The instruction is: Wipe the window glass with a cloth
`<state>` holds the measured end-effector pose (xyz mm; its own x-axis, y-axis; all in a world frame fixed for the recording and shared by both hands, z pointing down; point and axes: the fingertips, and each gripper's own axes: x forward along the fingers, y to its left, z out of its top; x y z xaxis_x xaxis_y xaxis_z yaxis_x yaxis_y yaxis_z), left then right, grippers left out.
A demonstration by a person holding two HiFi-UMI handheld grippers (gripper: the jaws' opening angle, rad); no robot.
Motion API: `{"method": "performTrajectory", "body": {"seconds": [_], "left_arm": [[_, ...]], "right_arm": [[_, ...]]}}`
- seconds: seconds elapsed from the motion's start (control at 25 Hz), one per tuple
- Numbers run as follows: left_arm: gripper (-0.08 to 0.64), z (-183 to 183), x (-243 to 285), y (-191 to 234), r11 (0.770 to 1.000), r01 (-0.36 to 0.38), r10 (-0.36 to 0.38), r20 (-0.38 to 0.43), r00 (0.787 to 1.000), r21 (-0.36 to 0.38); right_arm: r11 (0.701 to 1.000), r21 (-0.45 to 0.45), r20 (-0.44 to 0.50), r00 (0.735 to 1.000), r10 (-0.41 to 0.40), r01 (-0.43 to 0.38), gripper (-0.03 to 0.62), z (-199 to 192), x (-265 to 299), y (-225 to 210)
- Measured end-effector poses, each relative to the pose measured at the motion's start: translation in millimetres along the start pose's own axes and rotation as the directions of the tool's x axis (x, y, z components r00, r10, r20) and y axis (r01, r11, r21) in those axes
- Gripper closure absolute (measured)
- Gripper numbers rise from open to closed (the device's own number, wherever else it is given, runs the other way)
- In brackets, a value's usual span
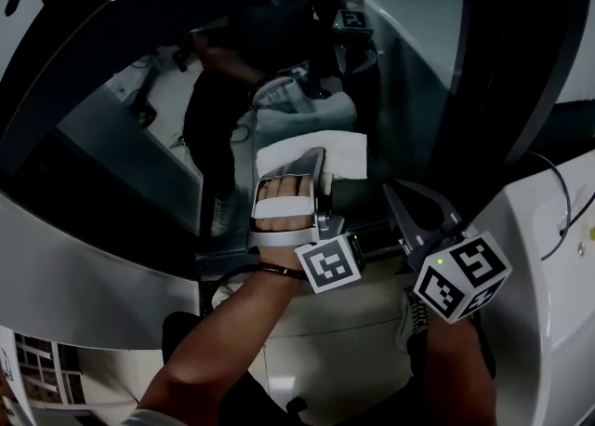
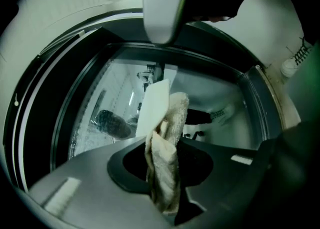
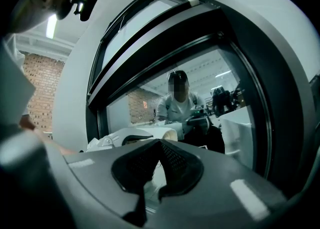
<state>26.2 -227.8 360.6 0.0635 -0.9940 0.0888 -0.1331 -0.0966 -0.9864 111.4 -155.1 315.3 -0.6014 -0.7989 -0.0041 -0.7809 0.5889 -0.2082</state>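
Note:
The window glass fills the upper head view inside a dark curved frame and mirrors the scene. A white folded cloth lies flat against the glass. My left gripper is shut on its lower edge, with a hand behind it. In the left gripper view the cloth stands pinched between the jaws, its top against the glass. My right gripper is to the right of the cloth, shut and holding nothing. Its closed tips point at the glass.
The dark window frame curves round the pane, with a thick black seal on the right. A white body panel with a thin cable lies right of my right gripper. A person's reflection shows in the glass.

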Motion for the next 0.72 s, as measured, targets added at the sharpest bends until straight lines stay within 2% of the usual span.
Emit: {"method": "performTrajectory", "body": {"seconds": [0.72], "left_arm": [[0.457, -8.1, 0.3, -48.8, 0.994, 0.107, -0.108, -0.011, 0.994, -0.030]], "right_arm": [[1.000, -0.008, -0.015, 1.000, -0.007, 0.007, 0.591, 2.0, 1.0, 1.1]]}}
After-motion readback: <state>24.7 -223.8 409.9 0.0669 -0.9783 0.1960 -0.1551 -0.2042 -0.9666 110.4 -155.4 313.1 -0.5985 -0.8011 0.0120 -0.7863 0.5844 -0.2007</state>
